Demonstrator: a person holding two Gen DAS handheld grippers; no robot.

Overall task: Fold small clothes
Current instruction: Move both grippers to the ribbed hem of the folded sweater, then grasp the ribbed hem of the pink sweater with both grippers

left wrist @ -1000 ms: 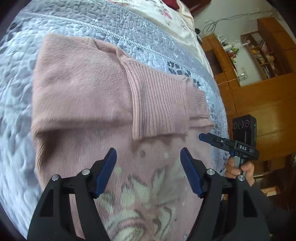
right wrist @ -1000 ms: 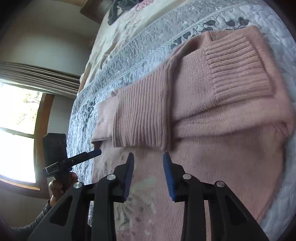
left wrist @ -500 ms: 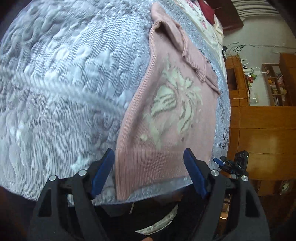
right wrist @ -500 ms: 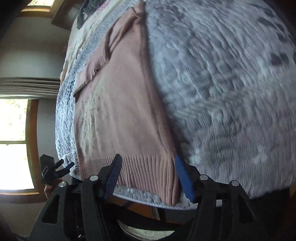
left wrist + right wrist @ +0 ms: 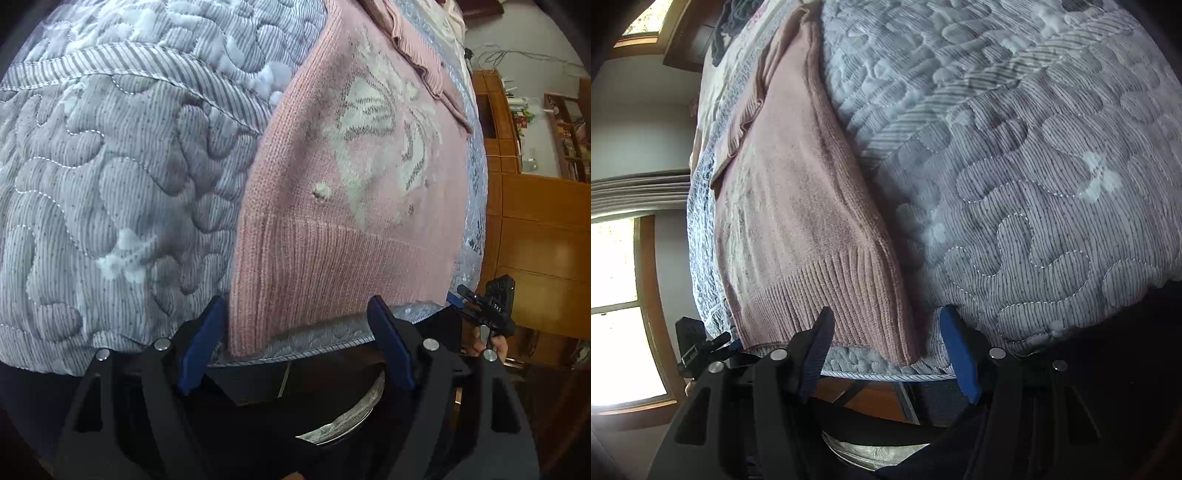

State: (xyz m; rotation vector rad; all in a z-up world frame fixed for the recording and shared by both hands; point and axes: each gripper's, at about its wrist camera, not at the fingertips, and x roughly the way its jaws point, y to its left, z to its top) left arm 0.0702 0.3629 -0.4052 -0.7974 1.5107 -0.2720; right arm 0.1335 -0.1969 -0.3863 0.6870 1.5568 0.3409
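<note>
One pink sweater (image 5: 354, 206) lies flat on the grey quilt (image 5: 122, 173) of the bed, with its ribbed bottom edge (image 5: 332, 280) right at the bed's near edge. The left gripper (image 5: 295, 343) is at the left corner of that edge, jaws spread wide and holding nothing. The right gripper (image 5: 890, 350) is at the right corner, jaws also wide and empty. The sweater looks soft, floppy and light, so it will sag if lifted. The thick ribbed corners look like the best places to pinch.
</note>
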